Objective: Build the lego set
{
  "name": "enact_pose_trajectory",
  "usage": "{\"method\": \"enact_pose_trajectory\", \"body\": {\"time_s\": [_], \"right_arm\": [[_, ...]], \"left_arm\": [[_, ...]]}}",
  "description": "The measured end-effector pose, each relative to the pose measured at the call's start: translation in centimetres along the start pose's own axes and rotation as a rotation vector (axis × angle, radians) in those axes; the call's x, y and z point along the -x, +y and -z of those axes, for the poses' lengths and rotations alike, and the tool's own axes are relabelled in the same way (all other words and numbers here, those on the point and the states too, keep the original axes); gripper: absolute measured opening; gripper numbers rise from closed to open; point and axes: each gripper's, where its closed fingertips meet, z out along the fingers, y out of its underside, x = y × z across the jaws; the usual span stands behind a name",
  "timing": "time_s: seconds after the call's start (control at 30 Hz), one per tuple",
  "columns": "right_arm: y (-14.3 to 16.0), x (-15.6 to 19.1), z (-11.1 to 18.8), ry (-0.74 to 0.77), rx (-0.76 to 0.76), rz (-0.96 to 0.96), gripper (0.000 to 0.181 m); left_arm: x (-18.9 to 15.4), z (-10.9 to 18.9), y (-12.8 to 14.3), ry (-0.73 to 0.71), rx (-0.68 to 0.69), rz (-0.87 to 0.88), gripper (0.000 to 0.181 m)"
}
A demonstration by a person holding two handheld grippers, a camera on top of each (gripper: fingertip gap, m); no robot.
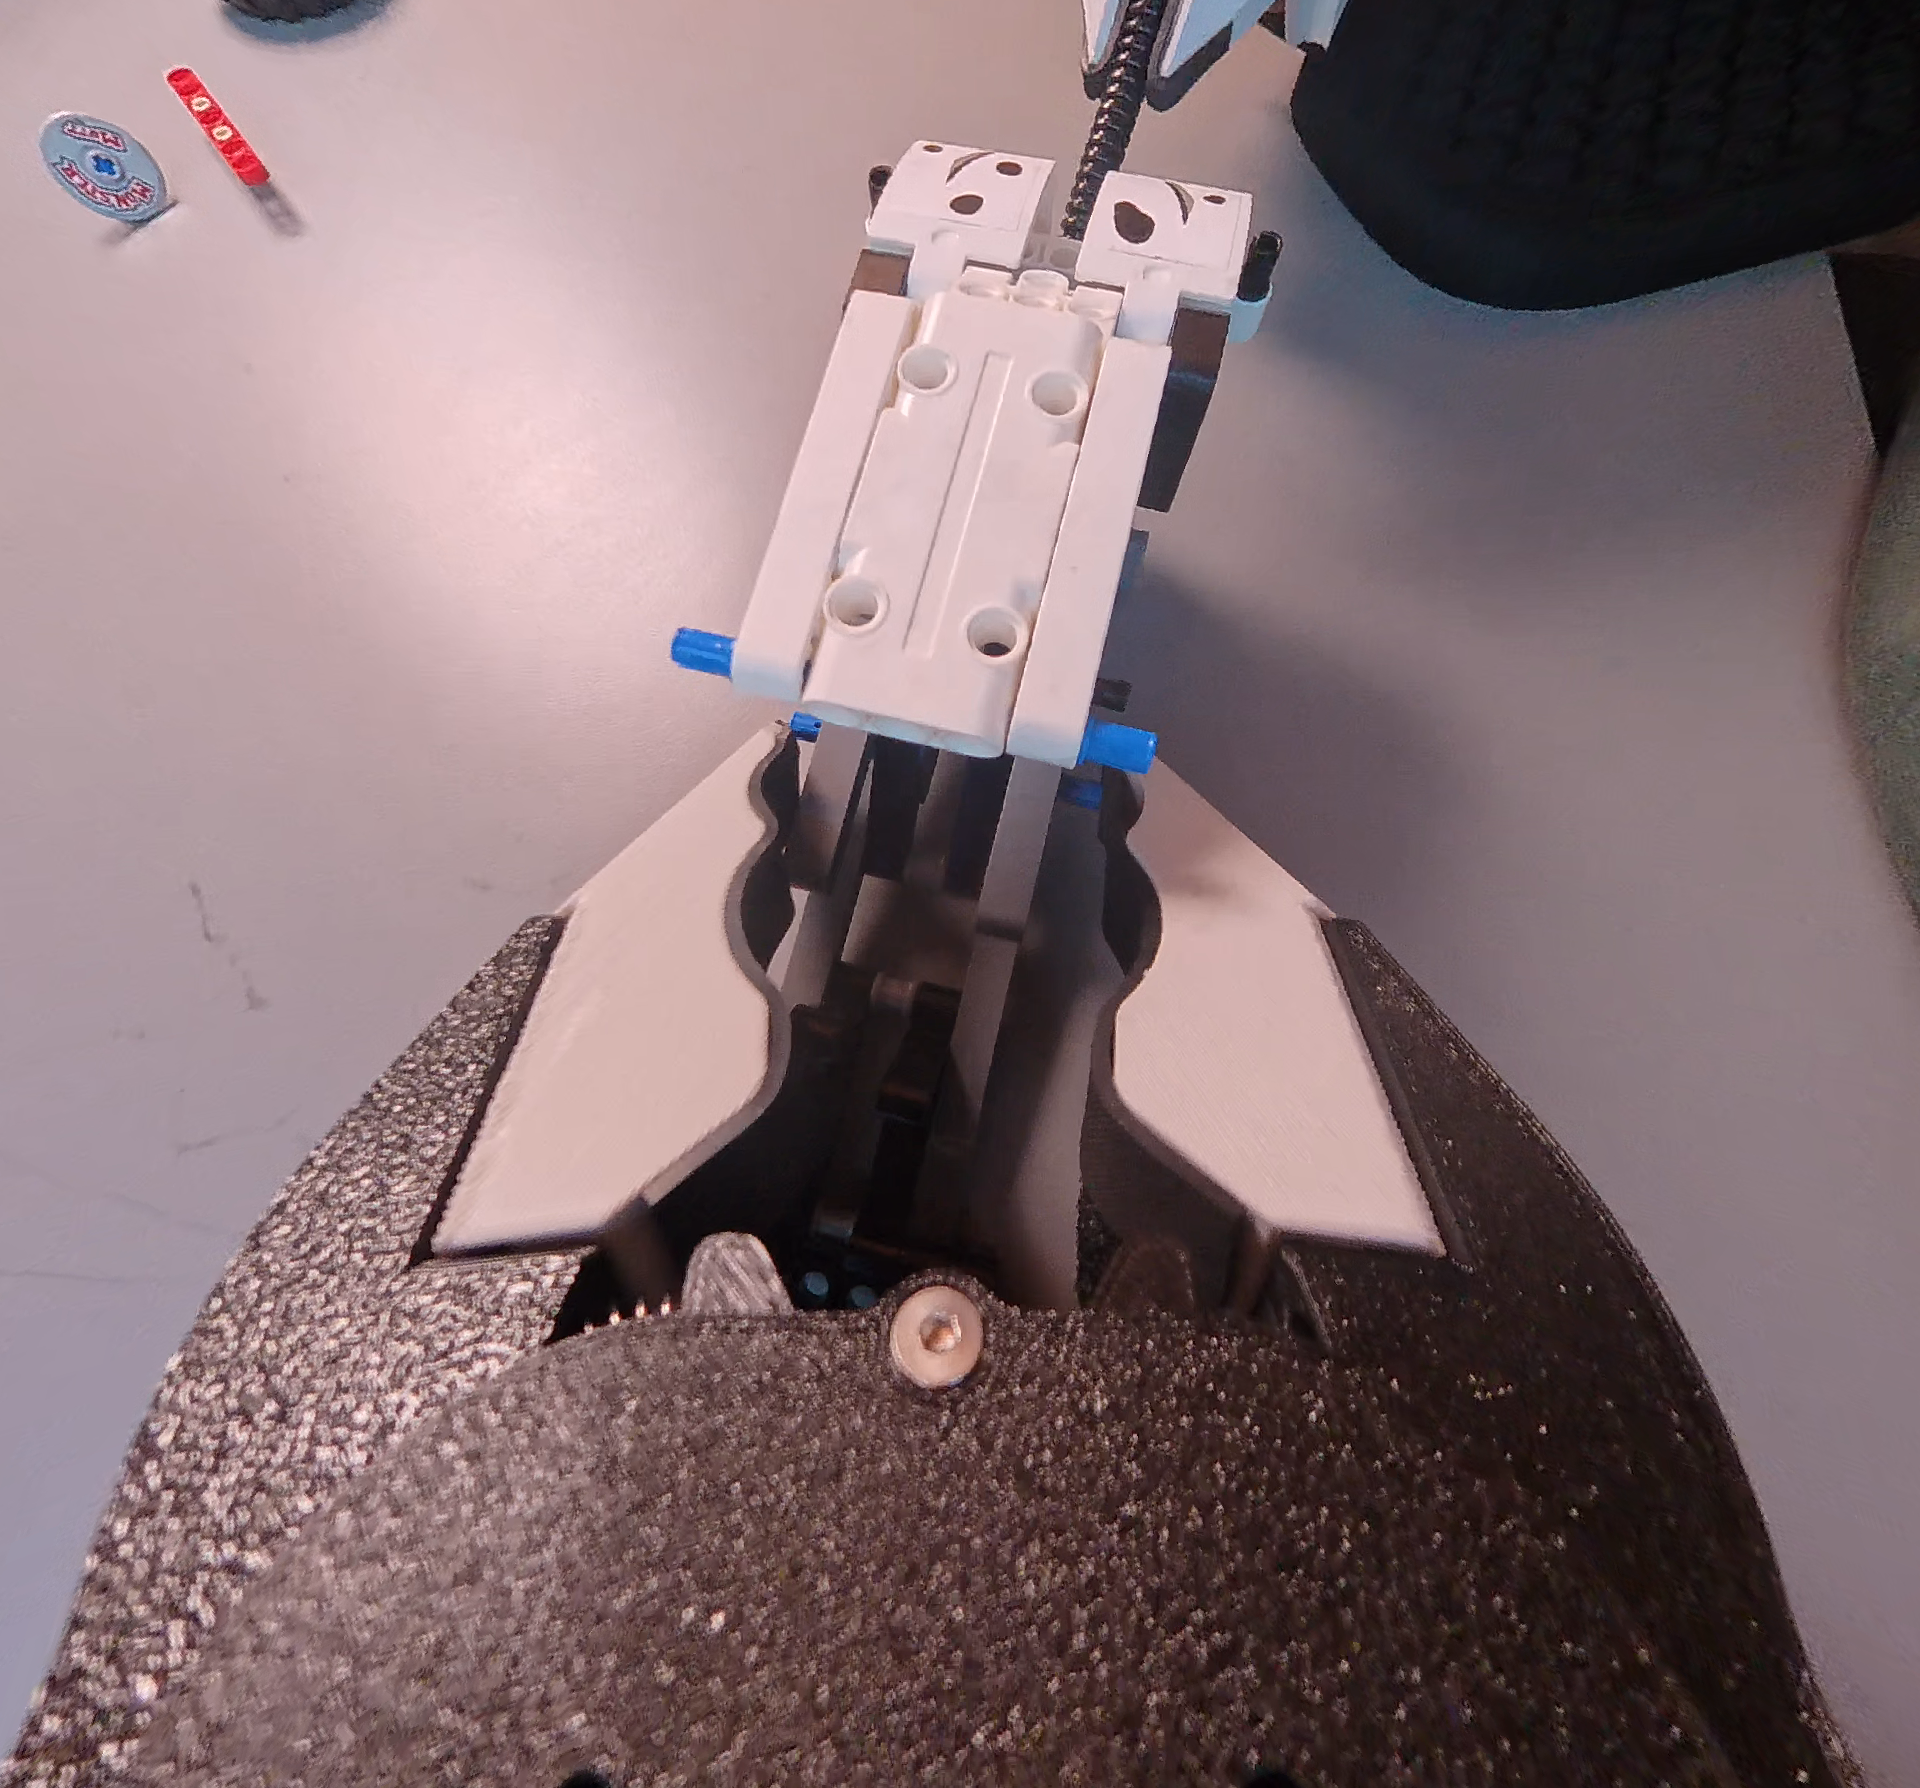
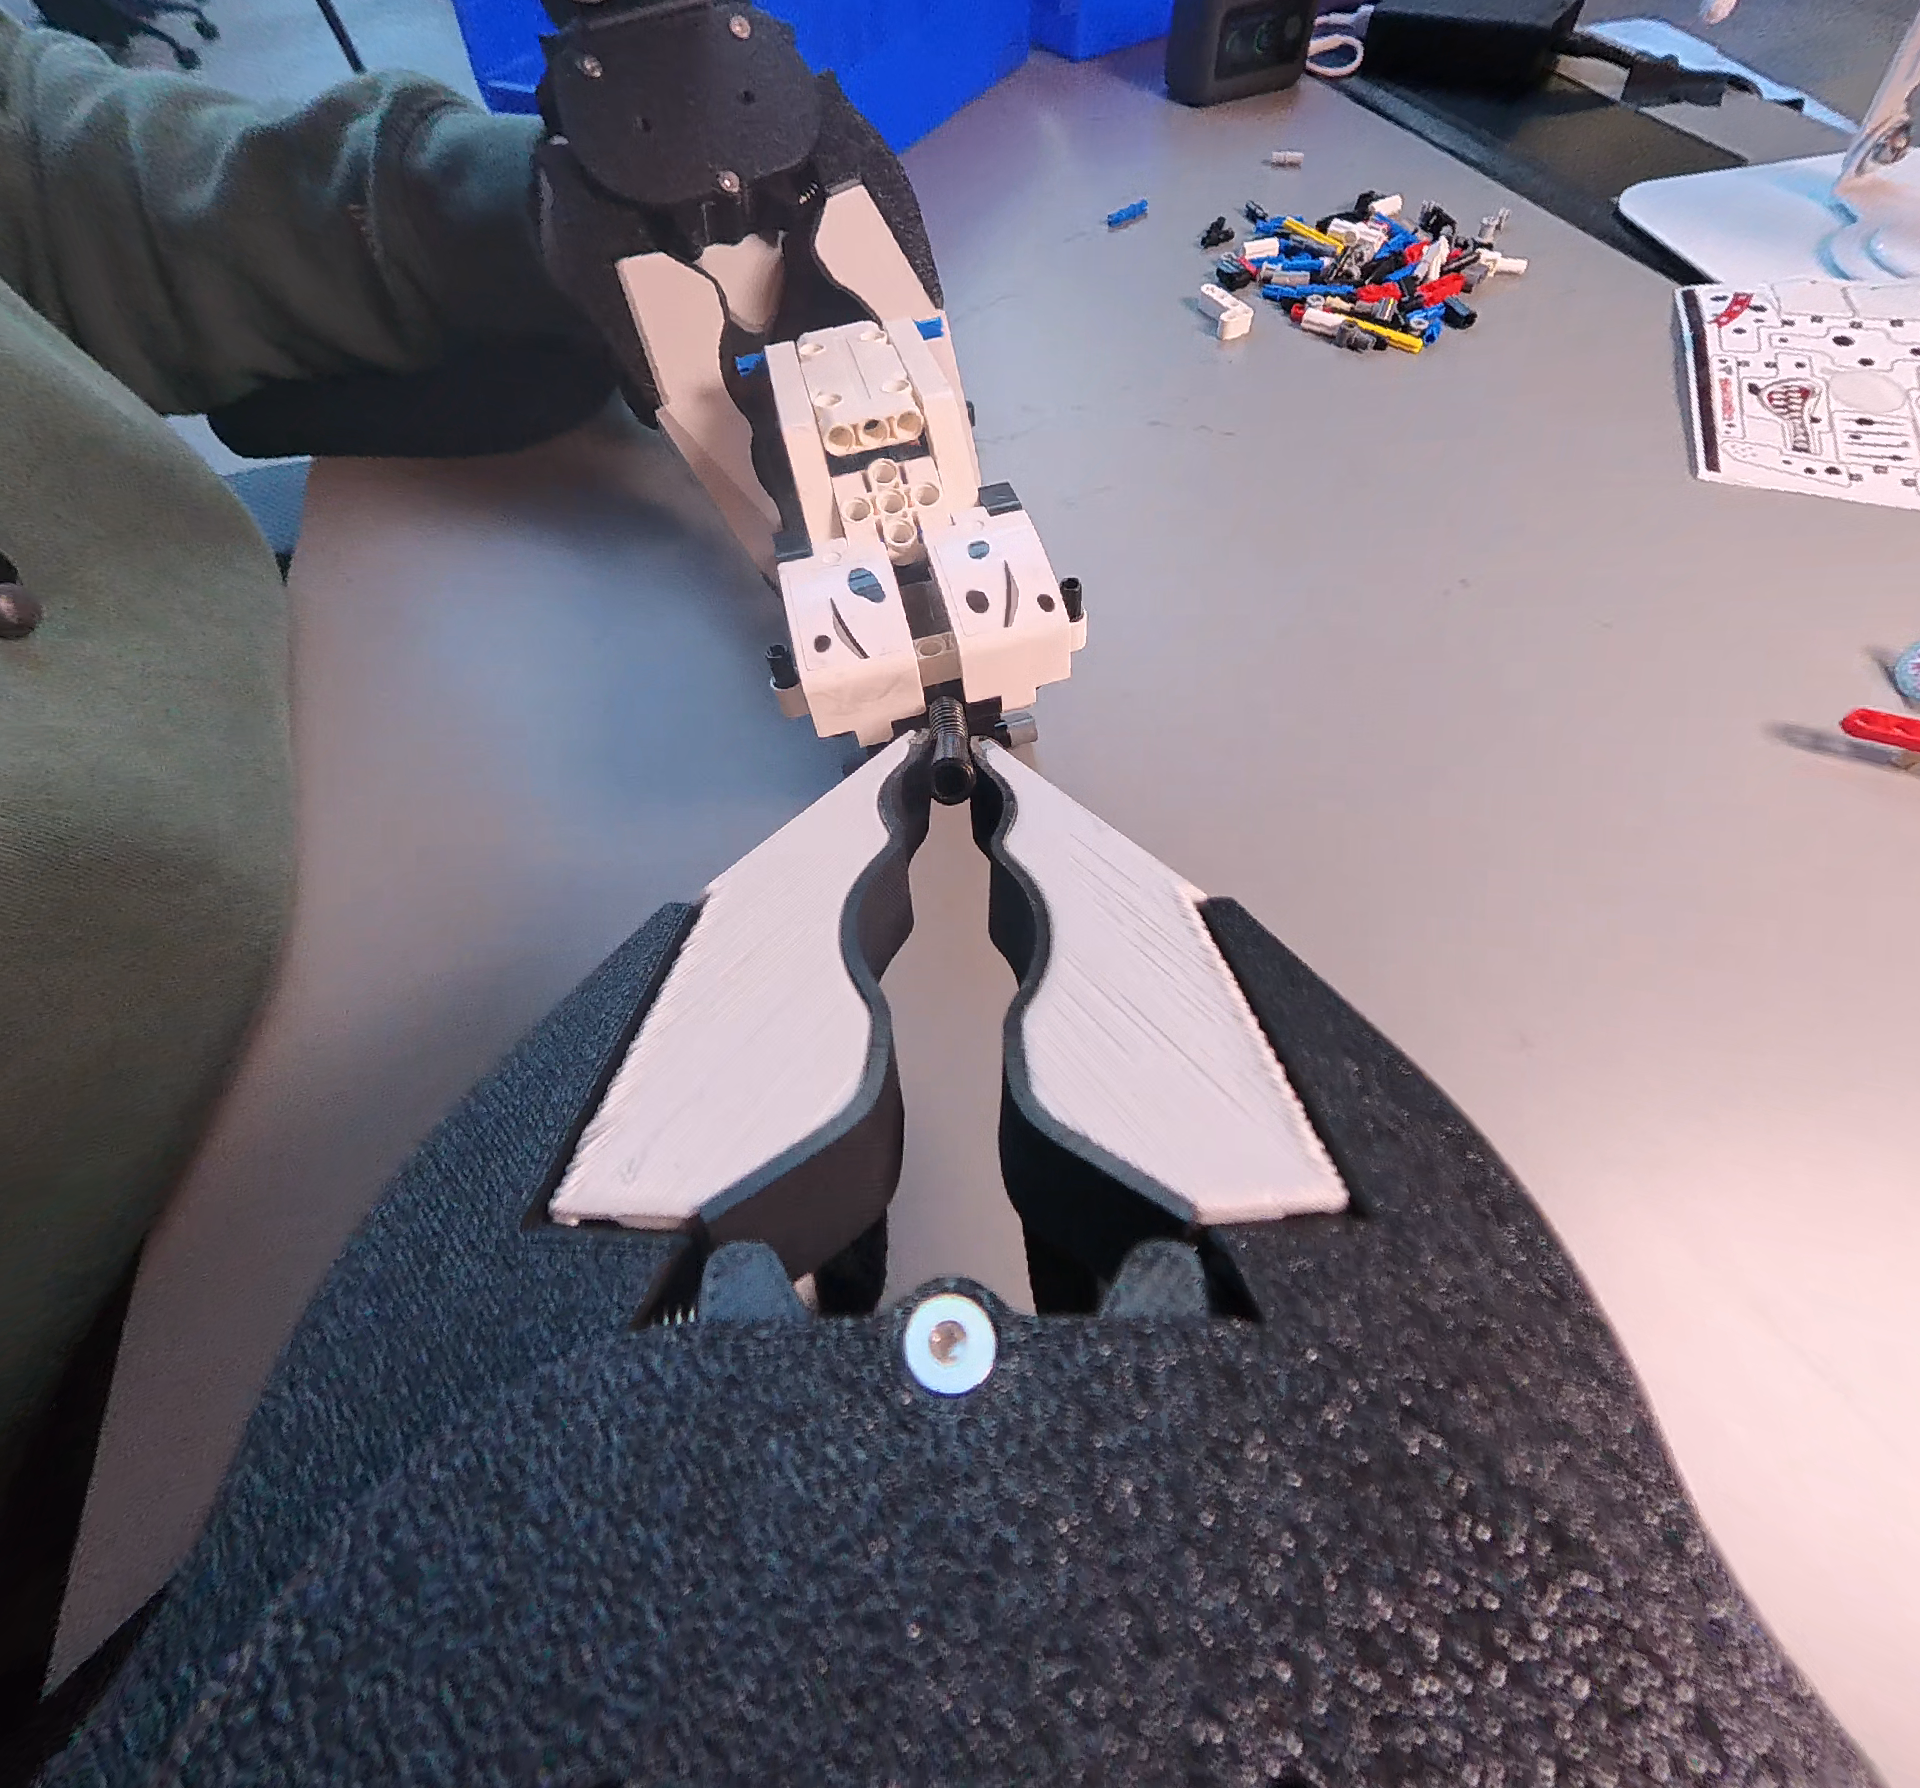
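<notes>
Between both tools, white lego model, left hand-held gripper clamping it, right hand-held gripper pinching black ribbed hose.

My white, black-edged right gripper pinches a black ribbed tube. The model is white with black spots and blue pins. Far right lies a multicoloured pile on the grey table.
</notes>
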Motion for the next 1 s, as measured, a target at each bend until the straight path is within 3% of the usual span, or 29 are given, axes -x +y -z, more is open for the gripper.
{"method": "enact_pose_trajectory", "body": {"time_s": [0.2, 0.33, 0.43, 0.5, 0.7, 1.0], "right_arm": [[-0.5, 1.1, -0.1, -0.020, -0.011, 0.074, 0.007], [-1.1, 0.3, 0.0, 0.024, -0.049, 0.058, 0.008], [-2.4, -0.7, 0.7, 0.078, -0.083, 0.055, 0.029], [-3.6, -1.1, 1.5, 0.122, -0.104, 0.078, 0.034], [-3.1, -0.2, 0.2, 0.187, 0.056, 0.254, 0.023], [-1.8, -2.4, -0.5, 0.237, 0.171, 0.265, 0.021]], "left_arm": [[-0.5, 0.2, 0.0, 0.020, -0.008, -0.050, 0.058], [-0.4, 0.0, -0.2, 0.041, -0.007, 0.011, 0.058], [0.2, -0.5, -0.7, 0.016, 0.006, 0.072, 0.058], [0.6, -0.9, -1.0, -0.012, 0.021, 0.105, 0.058], [1.1, -1.1, -1.9, 0.067, 0.057, 0.272, 0.059], [1.4, -0.7, -2.3, 0.212, 0.048, 0.433, 0.059]]}}
